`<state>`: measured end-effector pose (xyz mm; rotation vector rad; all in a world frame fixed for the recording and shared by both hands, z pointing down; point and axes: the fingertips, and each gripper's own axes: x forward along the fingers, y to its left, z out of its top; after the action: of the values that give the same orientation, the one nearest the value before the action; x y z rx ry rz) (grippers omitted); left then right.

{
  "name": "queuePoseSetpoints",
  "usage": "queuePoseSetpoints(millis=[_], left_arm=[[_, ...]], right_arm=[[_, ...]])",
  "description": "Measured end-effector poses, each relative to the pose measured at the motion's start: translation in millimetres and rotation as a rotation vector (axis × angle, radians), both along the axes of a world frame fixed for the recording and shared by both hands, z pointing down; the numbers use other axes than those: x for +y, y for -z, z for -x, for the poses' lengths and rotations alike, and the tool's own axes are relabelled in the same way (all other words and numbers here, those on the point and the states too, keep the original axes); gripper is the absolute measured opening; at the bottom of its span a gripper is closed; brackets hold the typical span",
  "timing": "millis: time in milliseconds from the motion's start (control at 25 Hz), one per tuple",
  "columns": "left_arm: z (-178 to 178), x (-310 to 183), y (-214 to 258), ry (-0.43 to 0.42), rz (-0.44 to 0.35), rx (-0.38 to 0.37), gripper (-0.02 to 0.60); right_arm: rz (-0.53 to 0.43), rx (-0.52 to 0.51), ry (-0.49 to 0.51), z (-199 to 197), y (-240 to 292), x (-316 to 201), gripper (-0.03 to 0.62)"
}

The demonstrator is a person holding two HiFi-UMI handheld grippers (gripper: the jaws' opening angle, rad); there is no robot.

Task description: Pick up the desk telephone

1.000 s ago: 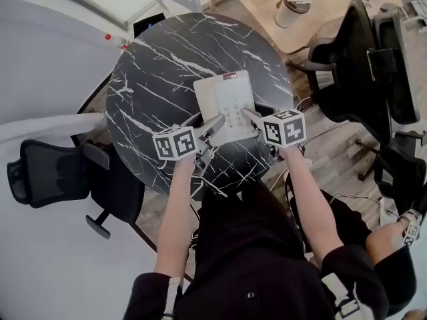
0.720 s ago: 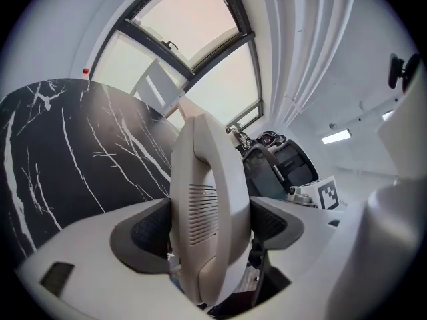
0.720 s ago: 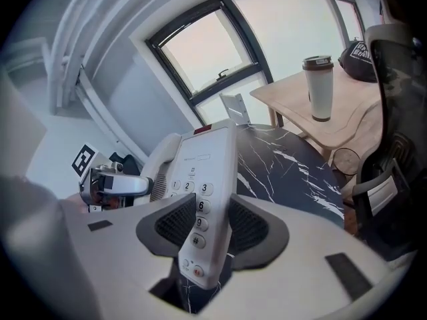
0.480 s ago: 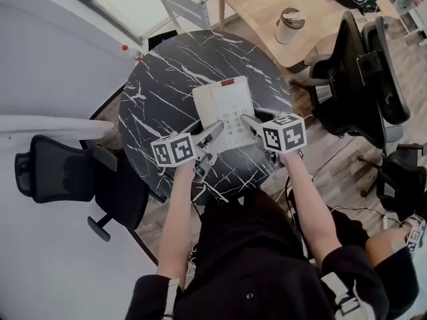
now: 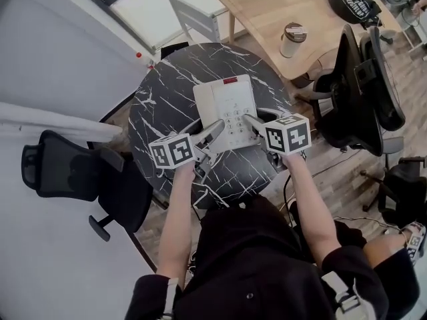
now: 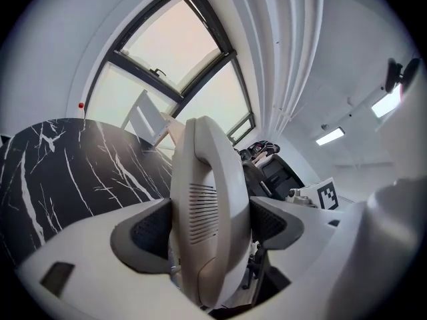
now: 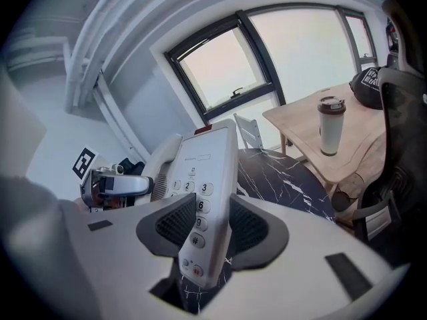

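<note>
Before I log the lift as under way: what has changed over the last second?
The phone has risen clear of the table, carried up by the left gripper and the right gripper together. Nothing was taken hold of or let go. Both grippers stay clamped on the phone's two sides, and the table has not moved.

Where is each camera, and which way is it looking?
Head view: on the person's head, facing steeply down at the telephone and black table; forearms, left tool and right tool show.
Left gripper view: on the left tool, looking along its jaws, shut on the telephone's handset side.
Right gripper view: on the right tool, looking along its jaws, shut on the keypad side.
Shared: all show telephone and table.
</note>
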<state>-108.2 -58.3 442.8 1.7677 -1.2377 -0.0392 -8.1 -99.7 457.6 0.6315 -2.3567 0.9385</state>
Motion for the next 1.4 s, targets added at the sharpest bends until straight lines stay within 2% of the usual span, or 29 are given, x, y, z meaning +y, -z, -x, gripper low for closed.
queuePoseSetpoints(millis=[600,1400], left_arm=[[4.1,-16.5,50.9,0.010,-0.084,-0.021,0.377],[10.2,-6.4,55.7,0.037,-0.075,-0.047,0.376]], right_arm=[[-0.088,-0.034,0.000,3.1,53.3,-17.3,0.172],[-0.072,-0.050,0.035,9.2,53.7,-7.9,0.172]])
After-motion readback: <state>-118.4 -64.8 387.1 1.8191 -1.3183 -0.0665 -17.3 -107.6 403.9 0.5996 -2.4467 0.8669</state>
